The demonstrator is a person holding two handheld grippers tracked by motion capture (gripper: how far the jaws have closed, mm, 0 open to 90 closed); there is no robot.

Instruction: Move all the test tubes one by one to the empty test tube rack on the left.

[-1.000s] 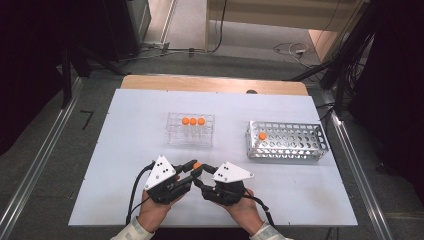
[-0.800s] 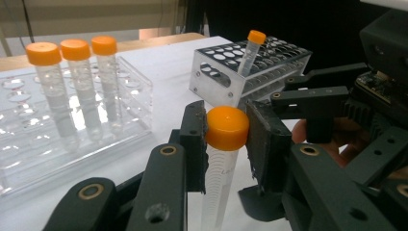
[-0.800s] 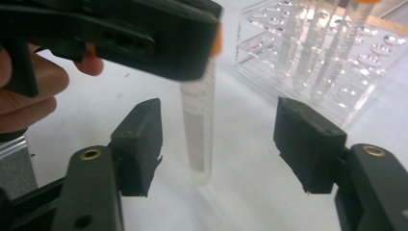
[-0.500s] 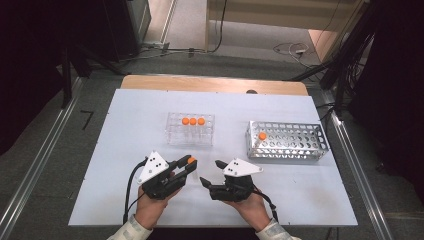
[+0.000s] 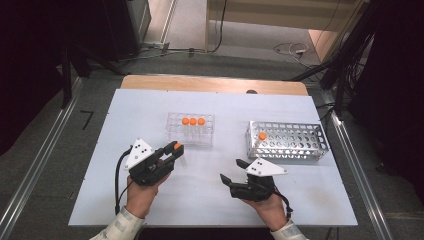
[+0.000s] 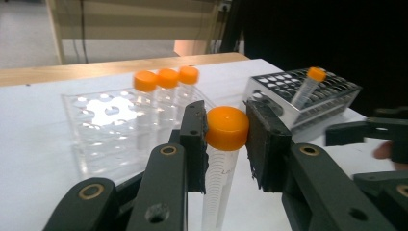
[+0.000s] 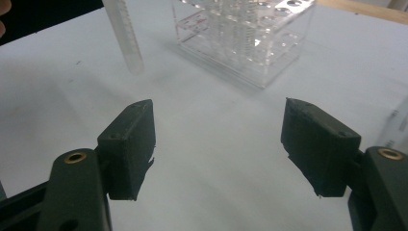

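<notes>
Now the left gripper (image 5: 171, 151) is clamping an orange-capped tube (image 6: 223, 144) by its cap, just in front of the clear rack (image 5: 190, 128). Right of it, the right gripper (image 5: 231, 171) is hovering wide open, gripping nothing, near the metal rack (image 5: 286, 140).

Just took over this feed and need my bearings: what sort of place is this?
Probably a lab-style test bench: a white table holds a clear tube rack and a metal rack, and the left hand-held gripper clamps an orange-capped tube.

No legible text; faint print and graduation marks on tube (image 6: 223, 171), unreadable.
</notes>
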